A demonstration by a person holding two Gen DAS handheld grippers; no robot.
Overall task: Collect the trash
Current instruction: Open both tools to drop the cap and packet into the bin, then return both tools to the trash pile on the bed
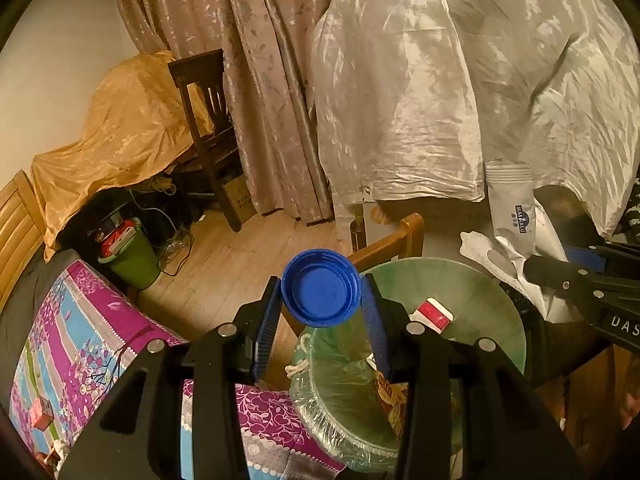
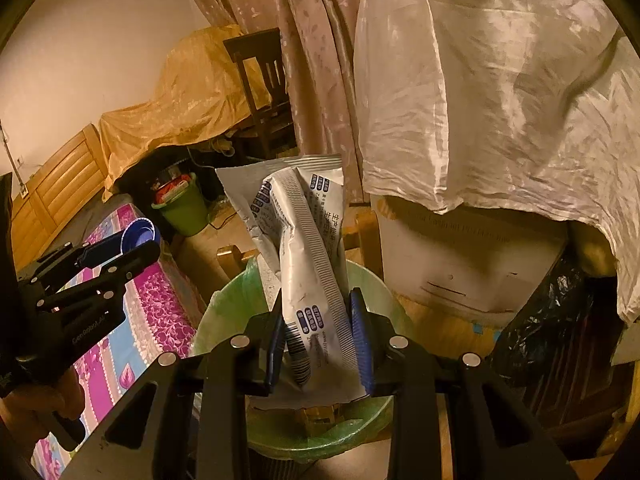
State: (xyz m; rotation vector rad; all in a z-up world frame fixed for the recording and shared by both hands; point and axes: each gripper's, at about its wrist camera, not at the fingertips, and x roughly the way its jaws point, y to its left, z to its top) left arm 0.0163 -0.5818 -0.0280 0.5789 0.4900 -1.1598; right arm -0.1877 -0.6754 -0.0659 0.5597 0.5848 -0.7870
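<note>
Tools [image 1: 320,312] [image 2: 318,336] tilted down over bin [image 2: 224,304], gripping cap [image 1: 320,286], wrapper [image 2: 308,264]

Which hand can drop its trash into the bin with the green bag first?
Probably the right. The right gripper holds the white wrapper directly above the lined bin. The left gripper holds the blue cap nearer the bin's edge.

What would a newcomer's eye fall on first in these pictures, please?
Probably the blue lid, clamped between the left gripper's jaws, above the edge of a bin lined with a green bag. Next, the crumpled white wrapper gripped by the right gripper directly over that same bin. Behind both looms a large white sheet draped over something on the right, beside the curtain.
</note>
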